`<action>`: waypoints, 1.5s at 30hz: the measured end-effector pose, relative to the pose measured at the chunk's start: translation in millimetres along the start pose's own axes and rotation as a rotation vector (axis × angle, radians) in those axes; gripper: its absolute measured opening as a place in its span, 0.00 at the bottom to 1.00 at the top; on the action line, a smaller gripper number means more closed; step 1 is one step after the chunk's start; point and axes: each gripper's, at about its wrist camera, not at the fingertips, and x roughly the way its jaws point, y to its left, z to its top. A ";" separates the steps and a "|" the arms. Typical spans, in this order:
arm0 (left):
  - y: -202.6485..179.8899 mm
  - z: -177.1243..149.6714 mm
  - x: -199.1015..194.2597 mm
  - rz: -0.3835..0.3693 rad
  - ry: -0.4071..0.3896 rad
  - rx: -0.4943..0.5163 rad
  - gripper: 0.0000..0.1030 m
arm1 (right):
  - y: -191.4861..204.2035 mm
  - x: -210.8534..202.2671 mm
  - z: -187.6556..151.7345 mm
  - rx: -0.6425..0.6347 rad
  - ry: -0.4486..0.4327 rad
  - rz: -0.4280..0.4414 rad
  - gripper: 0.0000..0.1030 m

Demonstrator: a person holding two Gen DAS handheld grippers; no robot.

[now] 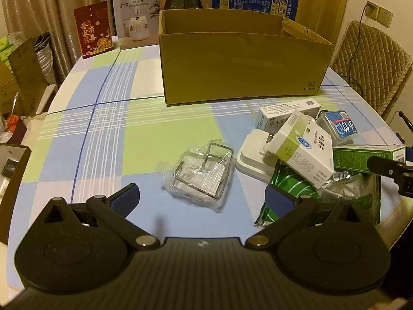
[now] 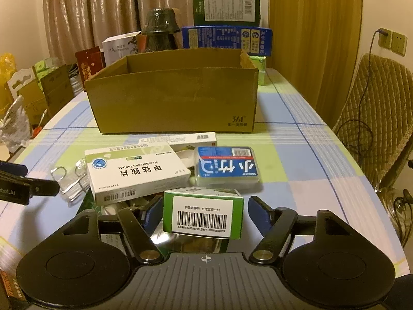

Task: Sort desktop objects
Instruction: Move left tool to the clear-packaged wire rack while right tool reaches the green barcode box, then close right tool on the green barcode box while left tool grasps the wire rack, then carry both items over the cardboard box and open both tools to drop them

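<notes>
Right gripper (image 2: 204, 214): jaws spread wide around the barcode end of a green-and-white carton (image 2: 204, 213); the left pad sits against or just beside the carton's edge, the right pad stands apart from it, so nothing is clamped. Contact on the left side is hard to judge.
Left gripper (image 1: 202, 197): jaws wide apart and holding nothing, hovering above the checked tablecloth (image 1: 144, 139); its right finger overlaps a green foil pouch (image 1: 286, 183).
Wire holder in clear wrap (image 1: 204, 169): lies on the cloth just ahead of the left gripper, apart from the pile; the plastic glare blurs its shape.
Mecobalamin tablet box (image 2: 136, 173): white and green, tilted on top of the pile, covering much of what lies beneath.
Floss pick case (image 2: 227, 166): blue label, clear lid, right side of the pile.
Long white carton (image 2: 180, 139): mostly hidden behind the tablet box.
White flat object (image 1: 251, 152): partly buried under the boxes; cannot tell what it is.
Cardboard box (image 2: 173, 103): open-topped, behind the pile; its inside is not visible from either view.
Background: humidifier box (image 1: 135, 15), red card (image 1: 93, 29) and blue carton (image 2: 227, 38) stand behind, partly cut off.
</notes>
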 end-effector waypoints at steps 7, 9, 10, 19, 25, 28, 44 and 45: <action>6.0 4.6 7.0 -0.026 -0.019 0.049 0.99 | 1.4 5.2 -1.6 -0.003 -0.003 -0.013 0.56; 6.8 6.6 10.4 -0.036 -0.017 0.057 0.99 | 2.0 4.7 -2.4 -0.006 -0.013 -0.021 0.54; 7.1 7.3 12.1 -0.042 -0.017 0.062 0.99 | 2.2 4.8 -2.6 -0.007 -0.016 -0.025 0.52; 7.1 5.6 31.1 -0.032 0.017 0.114 0.86 | 7.2 6.5 -2.9 -0.014 -0.021 -0.013 0.51; 3.7 11.0 43.9 -0.013 0.032 0.188 0.76 | 6.4 5.7 -2.5 -0.007 -0.024 -0.010 0.51; -4.1 10.5 53.1 -0.001 0.049 0.256 0.73 | 4.9 5.0 -1.5 0.000 -0.026 -0.008 0.51; -0.1 23.8 28.9 0.061 0.023 0.188 0.48 | 1.8 -19.5 7.2 0.017 -0.127 -0.011 0.51; -0.9 26.2 25.0 0.057 0.014 0.182 0.48 | 2.7 -22.5 9.7 0.011 -0.142 -0.011 0.51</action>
